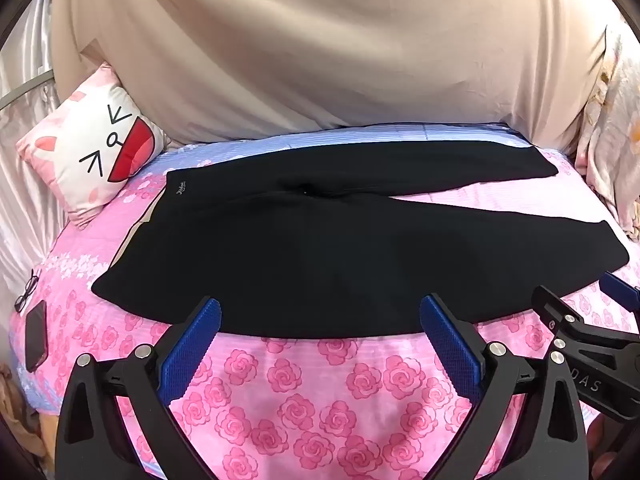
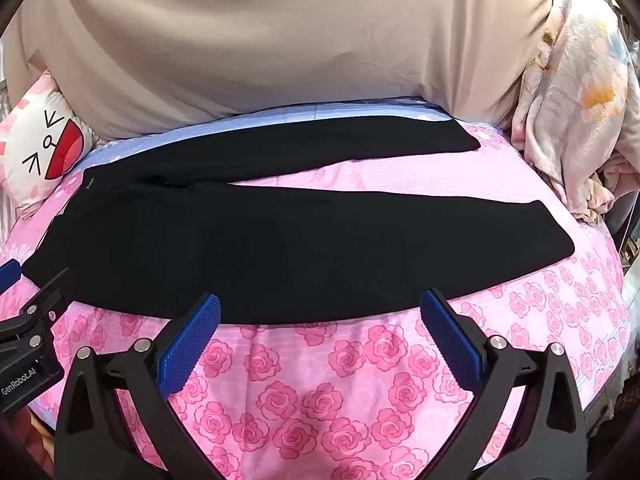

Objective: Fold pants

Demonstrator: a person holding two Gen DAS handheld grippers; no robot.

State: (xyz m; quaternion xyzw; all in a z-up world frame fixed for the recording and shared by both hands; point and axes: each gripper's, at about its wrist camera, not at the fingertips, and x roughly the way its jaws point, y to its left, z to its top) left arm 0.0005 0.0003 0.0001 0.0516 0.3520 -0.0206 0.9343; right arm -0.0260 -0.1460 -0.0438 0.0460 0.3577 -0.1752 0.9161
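Note:
Black pants [image 1: 320, 256] lie flat on the bed, waistband at the left, both legs spread toward the right in a narrow V. They also show in the right wrist view [image 2: 280, 248]. My left gripper [image 1: 320, 320] is open and empty, its blue pads just at the near edge of the pants. My right gripper [image 2: 320, 316] is open and empty, also at the near edge, further right along the near leg. The right gripper's body shows in the left wrist view [image 1: 592, 348].
The bed has a pink rose-print sheet [image 1: 320, 400]. A cartoon-face pillow [image 1: 96, 148] sits at the back left. Glasses [image 1: 26, 292] and a phone [image 1: 36, 336] lie at the left edge. A beige cover [image 1: 320, 40] rises behind. A floral blanket [image 2: 568, 92] is heaped at the right.

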